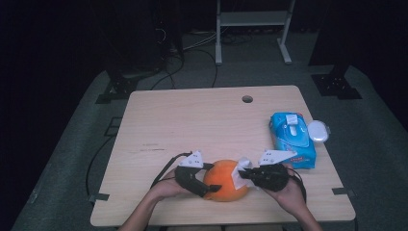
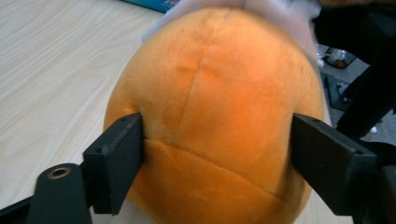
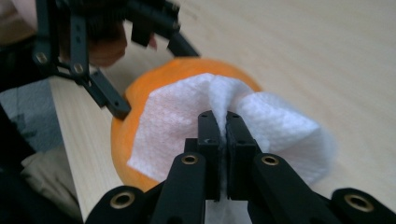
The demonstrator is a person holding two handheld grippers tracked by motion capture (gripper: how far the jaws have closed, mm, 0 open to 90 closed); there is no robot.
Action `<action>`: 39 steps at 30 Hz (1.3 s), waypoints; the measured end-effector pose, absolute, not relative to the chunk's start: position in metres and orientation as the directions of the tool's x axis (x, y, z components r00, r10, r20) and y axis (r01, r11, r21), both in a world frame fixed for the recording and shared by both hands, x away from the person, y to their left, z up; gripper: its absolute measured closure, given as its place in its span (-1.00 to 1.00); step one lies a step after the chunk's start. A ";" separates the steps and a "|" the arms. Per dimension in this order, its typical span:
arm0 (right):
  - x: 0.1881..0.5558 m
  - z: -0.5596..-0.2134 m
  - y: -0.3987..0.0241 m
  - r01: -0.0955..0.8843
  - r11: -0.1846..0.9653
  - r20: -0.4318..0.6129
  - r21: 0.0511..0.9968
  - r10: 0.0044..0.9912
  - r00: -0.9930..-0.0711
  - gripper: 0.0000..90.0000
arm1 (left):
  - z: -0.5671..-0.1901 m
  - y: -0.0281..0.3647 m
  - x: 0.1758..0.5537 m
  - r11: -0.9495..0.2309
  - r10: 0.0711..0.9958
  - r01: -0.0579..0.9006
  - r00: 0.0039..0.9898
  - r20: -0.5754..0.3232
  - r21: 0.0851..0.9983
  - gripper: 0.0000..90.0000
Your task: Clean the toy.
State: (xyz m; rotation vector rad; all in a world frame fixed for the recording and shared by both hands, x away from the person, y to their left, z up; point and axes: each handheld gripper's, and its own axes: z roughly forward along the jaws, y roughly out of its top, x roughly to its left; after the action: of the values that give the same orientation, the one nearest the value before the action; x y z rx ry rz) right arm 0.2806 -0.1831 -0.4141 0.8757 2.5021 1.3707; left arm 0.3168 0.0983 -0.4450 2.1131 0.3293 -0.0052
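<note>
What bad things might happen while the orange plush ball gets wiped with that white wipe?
1. The left gripper holds the orange plush ball by its rounded sides only. A hard push from the wipe might squeeze the soft ball out or roll it away.
2. The right gripper pinches just a fold of the white wipe, so dragging it over the fuzzy fabric might pull it free.
3. The ball sits near the table front edge and may tumble off.
</note>
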 end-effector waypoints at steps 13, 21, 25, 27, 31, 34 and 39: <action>0.274 -0.418 -0.174 0.363 0.502 0.119 0.785 0.452 -0.884 0.92 | -0.441 0.087 0.325 -0.448 0.244 0.244 0.959 -0.145 0.860 -0.84; 0.283 -0.417 -0.184 0.421 0.429 0.173 0.799 0.507 -0.844 0.91 | -0.439 0.087 0.322 -0.462 0.258 0.218 0.960 -0.104 0.860 -0.09; 0.284 -0.409 -0.189 0.411 0.382 0.142 0.828 0.566 -0.812 0.92 | -0.429 0.084 0.317 -0.413 0.309 0.158 0.951 -0.026 0.897 -0.02; 0.284 -0.404 -0.191 0.399 0.338 0.136 0.852 0.594 -0.793 0.92 | -0.424 0.080 0.314 -0.412 0.346 0.112 0.937 0.042 0.904 -0.02; 0.287 -0.404 -0.184 0.398 0.334 0.136 0.854 0.597 -0.791 0.91 | -0.430 0.078 0.315 -0.409 0.361 0.129 0.932 0.030 0.903 -0.09; 0.289 -0.417 -0.178 0.419 0.373 0.130 0.828 0.599 -0.790 0.91 | -0.434 0.086 0.317 -0.420 0.354 0.157 0.935 0.002 0.894 -0.15; 0.298 -0.430 -0.184 0.480 0.395 0.150 0.783 0.630 -0.762 0.90 | -0.439 0.102 0.315 -0.447 0.303 0.183 0.952 -0.045 0.875 -0.15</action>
State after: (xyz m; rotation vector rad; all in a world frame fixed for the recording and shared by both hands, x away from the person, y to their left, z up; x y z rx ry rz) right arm 0.2977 -0.1840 -0.4301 0.9962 2.4761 1.3026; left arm 0.3153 0.1019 -0.4390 2.0471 0.3454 0.1420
